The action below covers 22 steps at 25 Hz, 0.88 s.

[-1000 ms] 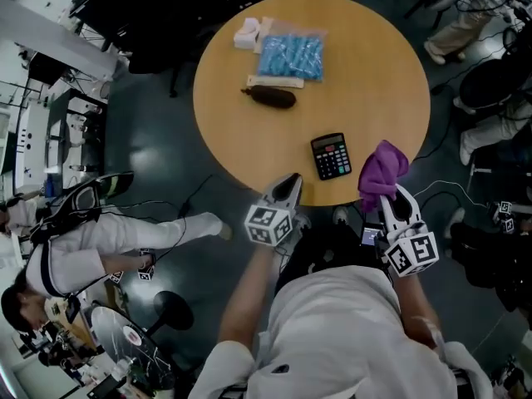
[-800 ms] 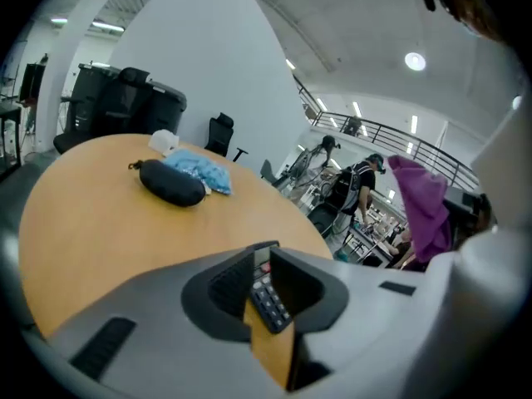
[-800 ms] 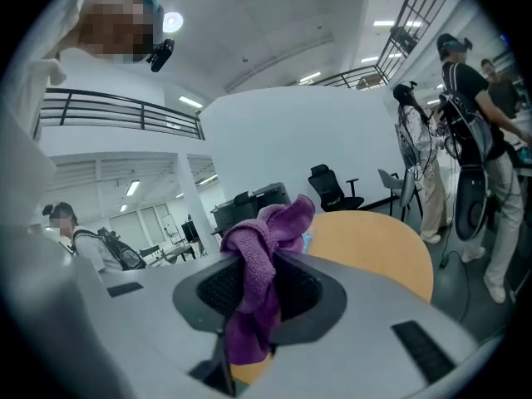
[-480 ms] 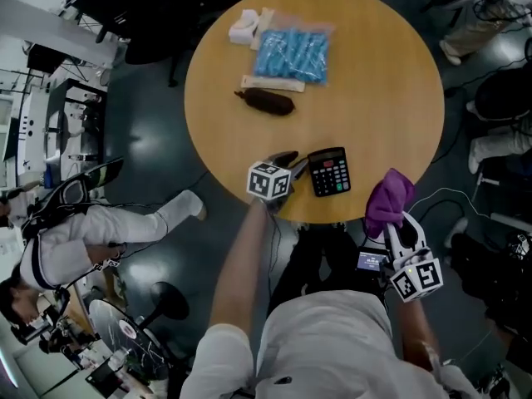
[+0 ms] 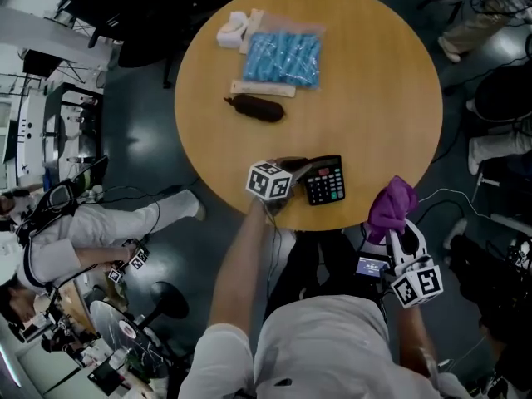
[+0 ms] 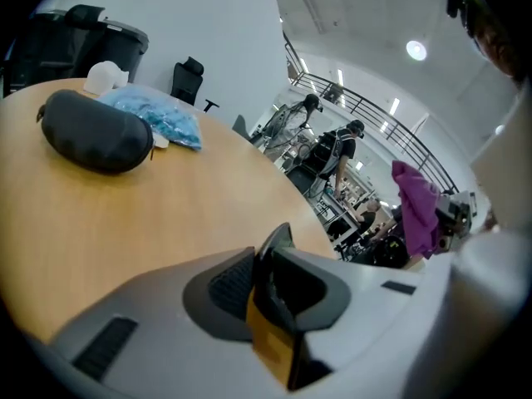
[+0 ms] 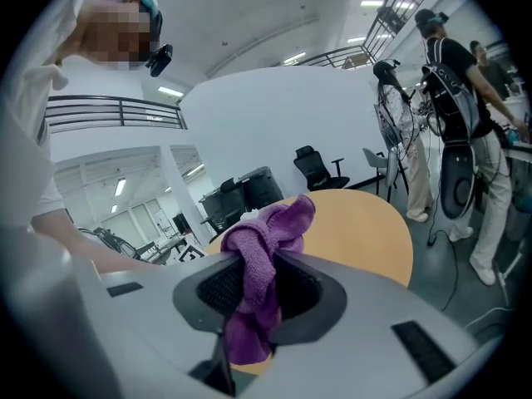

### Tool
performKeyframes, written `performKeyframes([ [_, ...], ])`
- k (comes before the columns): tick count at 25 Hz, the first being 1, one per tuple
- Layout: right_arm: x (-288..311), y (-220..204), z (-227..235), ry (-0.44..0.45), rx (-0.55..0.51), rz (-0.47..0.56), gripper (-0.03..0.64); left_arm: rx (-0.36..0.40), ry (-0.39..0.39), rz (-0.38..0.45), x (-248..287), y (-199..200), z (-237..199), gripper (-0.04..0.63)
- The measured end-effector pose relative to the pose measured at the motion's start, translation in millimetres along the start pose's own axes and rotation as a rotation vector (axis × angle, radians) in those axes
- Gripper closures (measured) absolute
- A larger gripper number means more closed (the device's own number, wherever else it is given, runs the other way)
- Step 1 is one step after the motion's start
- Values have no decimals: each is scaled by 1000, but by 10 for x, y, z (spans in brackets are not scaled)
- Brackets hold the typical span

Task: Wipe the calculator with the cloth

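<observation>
Left claw [image 5: 295, 169] is clamped shut on the left edge of the calculator [image 5: 326, 181], which is near the front rim of the round table [image 5: 374, 90], right in front of me. In the left gripper view the jaws are pinched on a thin dark slab seen edge-on, and I'm reading that as the calculator's side. Can't tell if it's lifted a hair or resting flat on the wood.

Right claw [image 5: 391, 221] is gripping the purple cloth [image 5: 392, 199], which is bunched up and poking out past the jaw tips. It hangs just off the table's near edge, near the calculator but not touching it.

So progress-wise, I'd say the setup is done: calculator pinned, cloth in hand. The actual wiping doesn't look started, since the cloth isn't on the keys or the screen. What's left is bringing the cloth over and rubbing across the face while the other claw holds it steady.

Pose: my left forearm [image 5: 241, 264] is stretched forward, reaching over the rim. The right arm is tucked in close to my body, claw pointing forward. Farther back on the table sit a dark pouch [image 5: 256, 108] and a blue packet [image 5: 283, 56], well clear of all this.
</observation>
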State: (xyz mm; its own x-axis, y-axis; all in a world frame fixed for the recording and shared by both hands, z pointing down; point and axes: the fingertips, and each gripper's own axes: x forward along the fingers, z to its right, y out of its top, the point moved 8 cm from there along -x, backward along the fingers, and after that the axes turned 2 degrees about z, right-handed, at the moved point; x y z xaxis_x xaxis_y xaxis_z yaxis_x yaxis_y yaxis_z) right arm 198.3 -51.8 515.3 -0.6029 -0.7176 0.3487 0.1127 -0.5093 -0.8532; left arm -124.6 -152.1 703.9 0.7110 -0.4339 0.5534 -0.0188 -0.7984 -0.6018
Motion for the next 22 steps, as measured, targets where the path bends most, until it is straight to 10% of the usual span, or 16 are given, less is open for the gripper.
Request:
performKeyframes([
  [14, 243, -335, -4, -2, -93, -103, 526, -42, -58, 247, -496, -106, 440, 548],
  [22, 614, 251, -330, 47, -498, -151, 526, 70, -105, 333, -1101, 344, 1425, 548],
])
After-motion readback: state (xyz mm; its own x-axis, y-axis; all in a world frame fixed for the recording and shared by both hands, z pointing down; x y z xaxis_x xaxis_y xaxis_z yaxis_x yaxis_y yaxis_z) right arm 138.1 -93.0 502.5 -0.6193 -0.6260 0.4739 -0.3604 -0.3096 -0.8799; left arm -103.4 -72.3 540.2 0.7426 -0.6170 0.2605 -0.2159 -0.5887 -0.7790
